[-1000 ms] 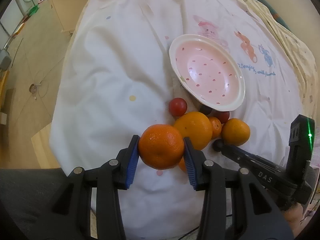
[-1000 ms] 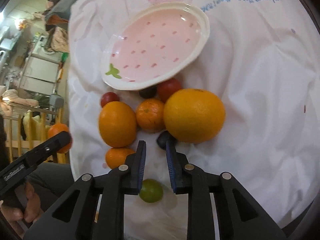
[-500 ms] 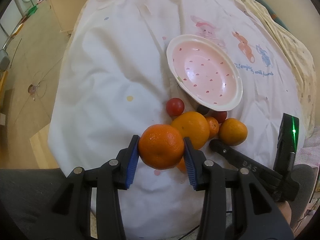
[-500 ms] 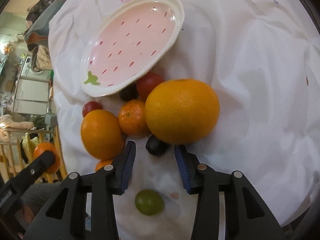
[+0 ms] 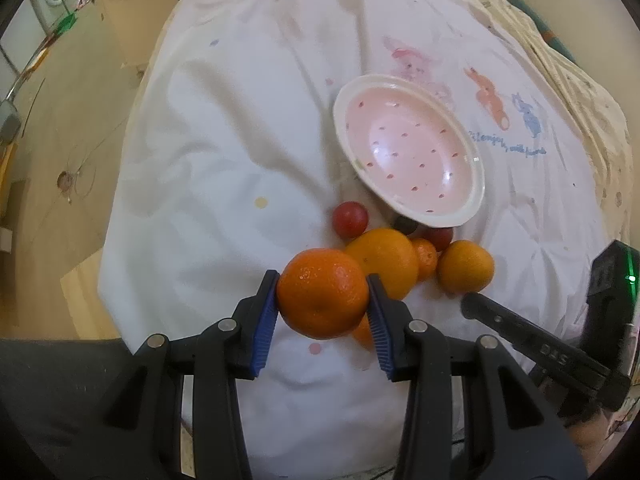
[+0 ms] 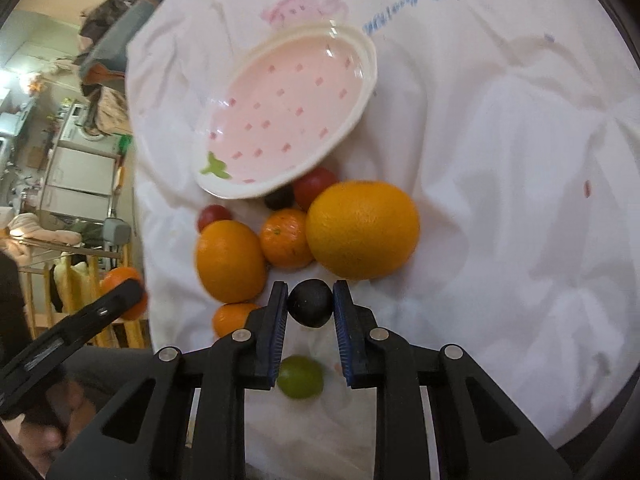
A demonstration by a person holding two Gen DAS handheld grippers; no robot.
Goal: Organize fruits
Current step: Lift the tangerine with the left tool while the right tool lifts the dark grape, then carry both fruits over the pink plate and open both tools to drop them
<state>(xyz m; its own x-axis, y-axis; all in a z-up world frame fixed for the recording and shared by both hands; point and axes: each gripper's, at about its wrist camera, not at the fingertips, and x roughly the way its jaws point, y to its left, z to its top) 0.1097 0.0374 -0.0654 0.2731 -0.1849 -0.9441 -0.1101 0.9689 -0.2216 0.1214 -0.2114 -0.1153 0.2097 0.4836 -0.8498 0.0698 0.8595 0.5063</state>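
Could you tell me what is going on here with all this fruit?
A person is sorting fruit with two handheld grippers. The left gripper holds a mandarin above the white cloth. The right gripper is shut on a small dark fruit beside the pile of oranges. The pink strawberry-pattern plate holds nothing yet, and a green fruit lies apart, near the camera.

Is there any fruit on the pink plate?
No, the pink plate holds nothing; the fruit lies on the cloth beside it.

Five round orange citrus fruits (image 6: 362, 229), two red cherry tomatoes (image 6: 314, 186), two dark grapes (image 6: 310, 307), one green grape (image 6: 300, 377), one pink oval strawberry-patterned plate (image 6: 344, 136).
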